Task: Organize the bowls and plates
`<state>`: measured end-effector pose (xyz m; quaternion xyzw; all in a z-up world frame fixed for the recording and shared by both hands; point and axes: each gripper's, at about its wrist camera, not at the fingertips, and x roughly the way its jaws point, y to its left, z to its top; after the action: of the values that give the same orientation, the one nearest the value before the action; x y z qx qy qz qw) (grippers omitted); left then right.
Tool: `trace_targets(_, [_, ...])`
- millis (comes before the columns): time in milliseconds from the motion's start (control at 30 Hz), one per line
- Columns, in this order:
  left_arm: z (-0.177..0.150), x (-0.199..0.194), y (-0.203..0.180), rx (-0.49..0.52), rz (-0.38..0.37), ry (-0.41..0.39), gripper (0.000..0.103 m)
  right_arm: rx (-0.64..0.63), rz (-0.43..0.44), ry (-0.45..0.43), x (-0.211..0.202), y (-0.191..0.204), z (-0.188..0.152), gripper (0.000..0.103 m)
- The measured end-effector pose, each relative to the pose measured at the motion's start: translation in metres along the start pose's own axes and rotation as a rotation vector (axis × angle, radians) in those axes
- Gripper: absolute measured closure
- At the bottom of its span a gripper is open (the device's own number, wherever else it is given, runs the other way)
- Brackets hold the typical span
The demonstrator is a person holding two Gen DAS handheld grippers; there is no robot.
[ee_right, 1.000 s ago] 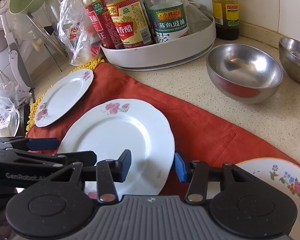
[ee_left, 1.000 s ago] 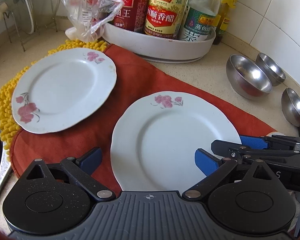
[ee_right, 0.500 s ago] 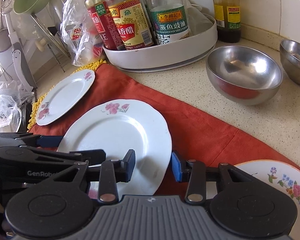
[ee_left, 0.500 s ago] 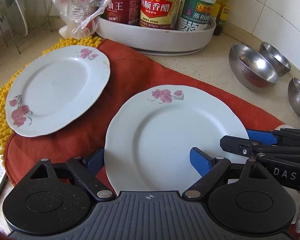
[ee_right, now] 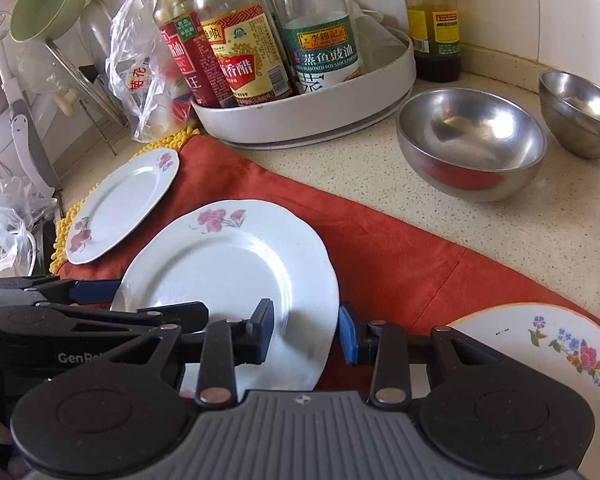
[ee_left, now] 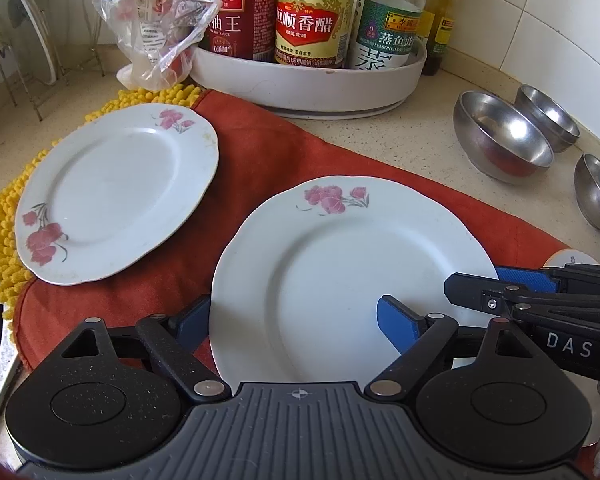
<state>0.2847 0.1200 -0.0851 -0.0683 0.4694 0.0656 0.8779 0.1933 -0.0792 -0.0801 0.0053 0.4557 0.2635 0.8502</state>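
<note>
A white plate with pink flowers (ee_left: pixel 340 272) lies on the red cloth (ee_left: pixel 280 152), nearest to me. My left gripper (ee_left: pixel 294 324) straddles its near left rim, one pad beside the edge and one over the plate; its jaws are closing and stand wide. My right gripper (ee_right: pixel 306 334) straddles the same plate's (ee_right: pixel 228 264) right rim, jaws closing, pads a little apart from it. A second flowered plate (ee_left: pixel 112 196) lies to the left. Three steel bowls (ee_left: pixel 500 140) stand at the right.
A white tray of sauce bottles (ee_left: pixel 308 80) stands at the back beside a plastic bag (ee_left: pixel 156 20). A yellow mat (ee_left: pixel 4 232) sticks out under the cloth. An orange-rimmed plate (ee_right: pixel 540 352) lies at the near right. Tiled wall closes the right side.
My left gripper has slid forward, so the near plate's left rim now lies between its fingers. Both grippers' jaws have narrowed around that plate. The plates have not moved.
</note>
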Motion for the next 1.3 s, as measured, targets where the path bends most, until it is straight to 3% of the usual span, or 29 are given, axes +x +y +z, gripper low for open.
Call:
trace_targets(700, [0.007, -0.019, -0.017, 0.073, -0.056, -0.049, 0.012, 0.088, -0.056, -0.094, -0.043, -0.006, -0.004, 0.066])
trace_targets(1300, [0.008, -0.016, -0.096, 0.298, -0.218, -0.046, 0.012, 0.297, -0.236, -0.158, -0.102, -0.054, -0.047, 0.066])
